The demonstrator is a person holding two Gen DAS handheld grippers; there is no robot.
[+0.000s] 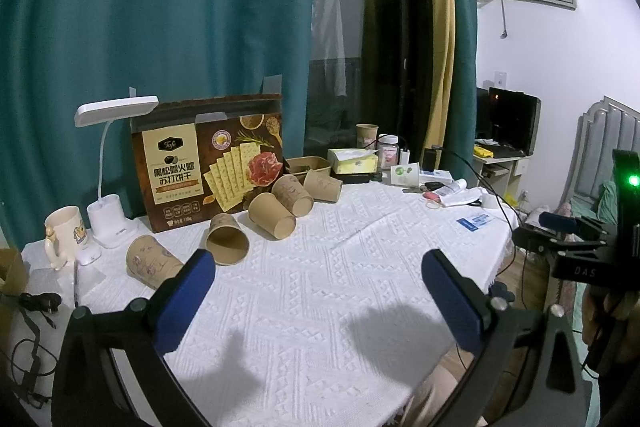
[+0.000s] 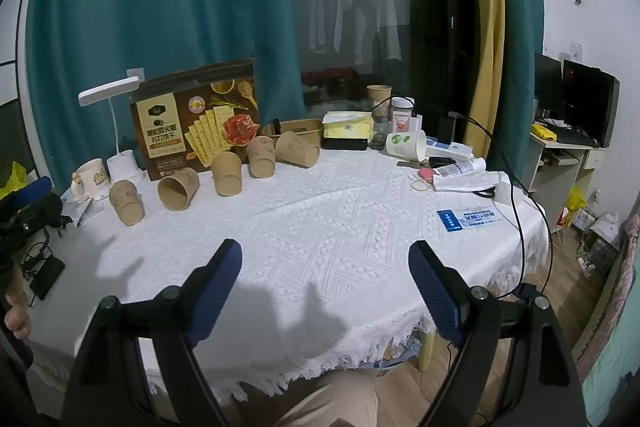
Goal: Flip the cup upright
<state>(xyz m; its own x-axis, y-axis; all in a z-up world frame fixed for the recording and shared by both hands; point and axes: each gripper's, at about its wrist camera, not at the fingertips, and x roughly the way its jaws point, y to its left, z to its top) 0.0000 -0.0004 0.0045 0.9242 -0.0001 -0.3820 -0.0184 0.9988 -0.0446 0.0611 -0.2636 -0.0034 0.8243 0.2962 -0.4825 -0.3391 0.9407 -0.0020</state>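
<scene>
Several brown paper cups lie on their sides in a row on the white tablecloth (image 1: 320,287), in front of a cracker box. In the left wrist view the nearest cup (image 1: 150,261) lies just beyond my left finger, with another cup (image 1: 226,239) to its right, mouth toward me. My left gripper (image 1: 318,261) is open and empty above the cloth. My right gripper (image 2: 325,253) is open and empty over the cloth (image 2: 320,219), well short of the cups (image 2: 178,189). The right gripper body shows at the right edge of the left wrist view (image 1: 576,247).
A cracker box (image 1: 208,163), a white desk lamp (image 1: 112,163) and a mug (image 1: 64,235) stand at the back left. A tissue box (image 2: 348,125), a white cup (image 2: 406,145), bottles, cables and papers (image 2: 472,219) lie at the back right. The table edge is near me.
</scene>
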